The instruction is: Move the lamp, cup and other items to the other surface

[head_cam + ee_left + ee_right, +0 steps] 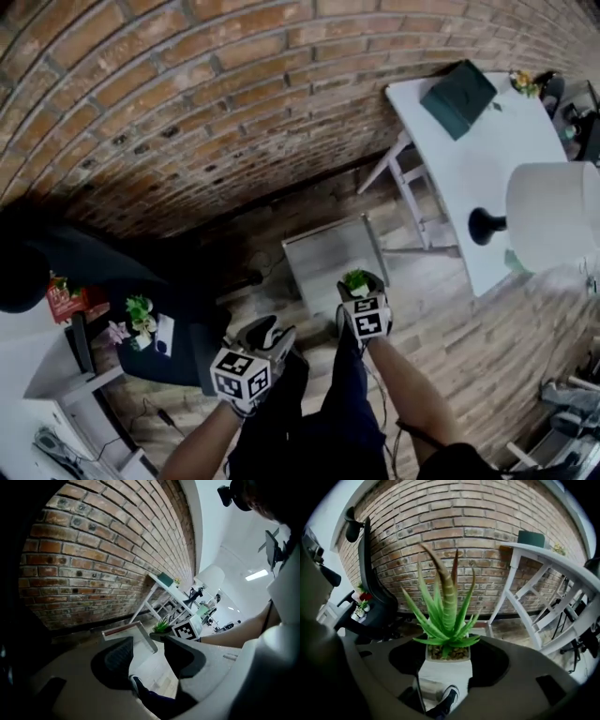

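Observation:
My right gripper (pixel 360 291) (pixel 447 657) is shut on a small white square pot holding a green spiky plant (pixel 356 279) (pixel 444 616), carried in the air above the floor. The same plant (pixel 161 625) and the right gripper's marker cube (pixel 186 630) show in the left gripper view. My left gripper (pixel 272 336) (pixel 150 654) hangs open and holds nothing; only floor and a shoe show between its jaws. A lamp with a white shade (pixel 555 214) and a black base (pixel 486 225) stands on the white table (pixel 469 159) at the right.
A dark green box (pixel 457 97) and a small plant (pixel 523 82) sit at the white table's far end. A low grey table (pixel 323 258) stands by the brick wall. At the left are a black chair (pixel 370 588) and small potted flowers (pixel 141 319).

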